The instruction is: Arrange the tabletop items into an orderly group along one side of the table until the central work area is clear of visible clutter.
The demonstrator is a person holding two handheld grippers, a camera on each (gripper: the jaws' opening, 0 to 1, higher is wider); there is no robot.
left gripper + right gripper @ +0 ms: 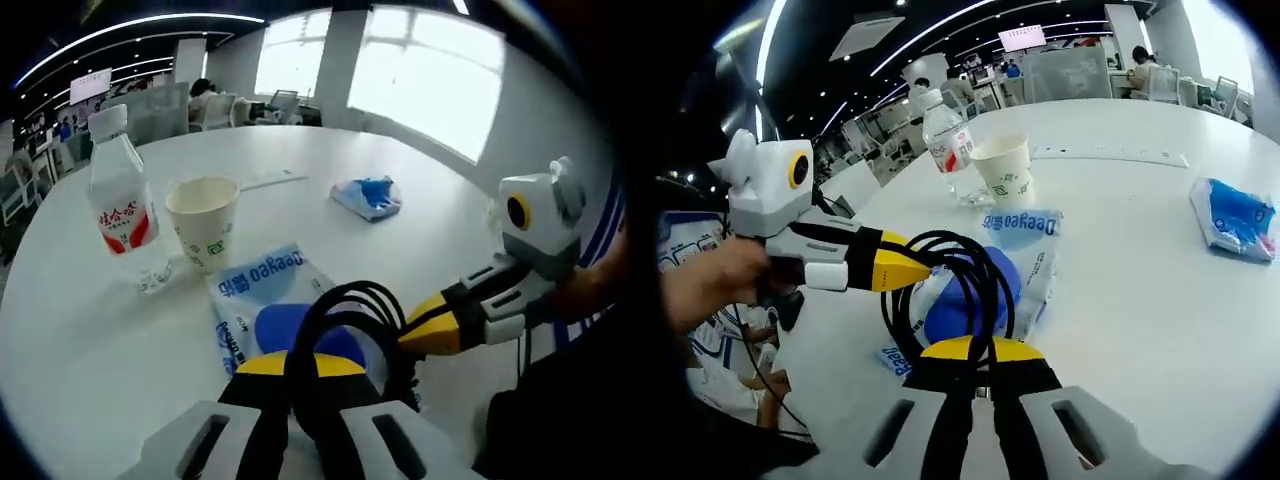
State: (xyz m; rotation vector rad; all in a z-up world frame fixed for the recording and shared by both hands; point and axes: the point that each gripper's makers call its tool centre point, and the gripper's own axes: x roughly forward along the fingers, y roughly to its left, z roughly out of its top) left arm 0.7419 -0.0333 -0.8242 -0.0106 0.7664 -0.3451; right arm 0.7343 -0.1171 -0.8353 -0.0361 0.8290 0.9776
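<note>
Both the left gripper and right gripper clenched the coiled black cable at lower centre, probably keeping it bundled above the white round table

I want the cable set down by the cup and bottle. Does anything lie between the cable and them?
Yes: the blue-and-white tissue pack lies flat under and beyond the black cable, which the left claw and right claw grip, and reaches close to the paper cup beside the bottle.
</note>
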